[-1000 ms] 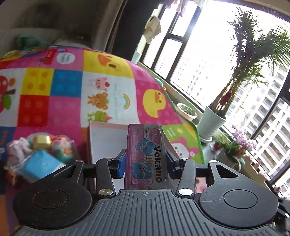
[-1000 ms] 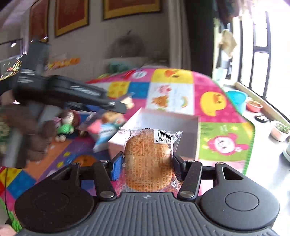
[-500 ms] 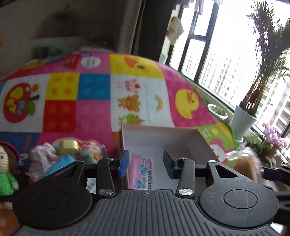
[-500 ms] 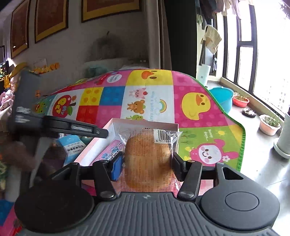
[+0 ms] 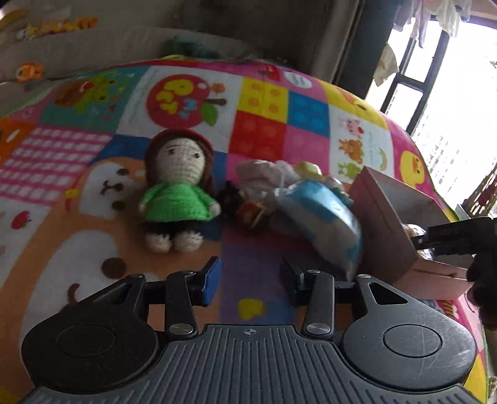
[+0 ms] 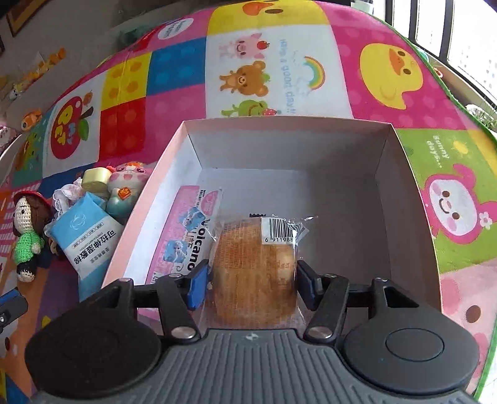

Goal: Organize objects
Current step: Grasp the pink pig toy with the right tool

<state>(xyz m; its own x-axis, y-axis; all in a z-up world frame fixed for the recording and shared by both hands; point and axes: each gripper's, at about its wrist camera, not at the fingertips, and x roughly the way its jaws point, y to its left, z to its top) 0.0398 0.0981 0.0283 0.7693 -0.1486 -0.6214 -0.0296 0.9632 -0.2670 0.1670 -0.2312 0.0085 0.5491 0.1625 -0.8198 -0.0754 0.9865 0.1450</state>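
The right gripper [image 6: 251, 276] clamps a wrapped bun [image 6: 254, 267], barcode "6 911988", inside the pink box [image 6: 285, 146], beside the "Volcano" pack [image 6: 181, 236]. The left gripper [image 5: 250, 281] gapes empty above the play mat [image 5: 257, 273], near the crochet doll [image 5: 177, 189].

A home: cartoon play mat [image 5: 264, 102], crochet doll [image 5: 177, 192], laundry by the window [image 5: 441, 18].

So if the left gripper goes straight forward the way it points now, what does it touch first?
Probably the play mat: the open left gripper points at a bare patch. Further on lies the small toy pile, though depth is unclear.
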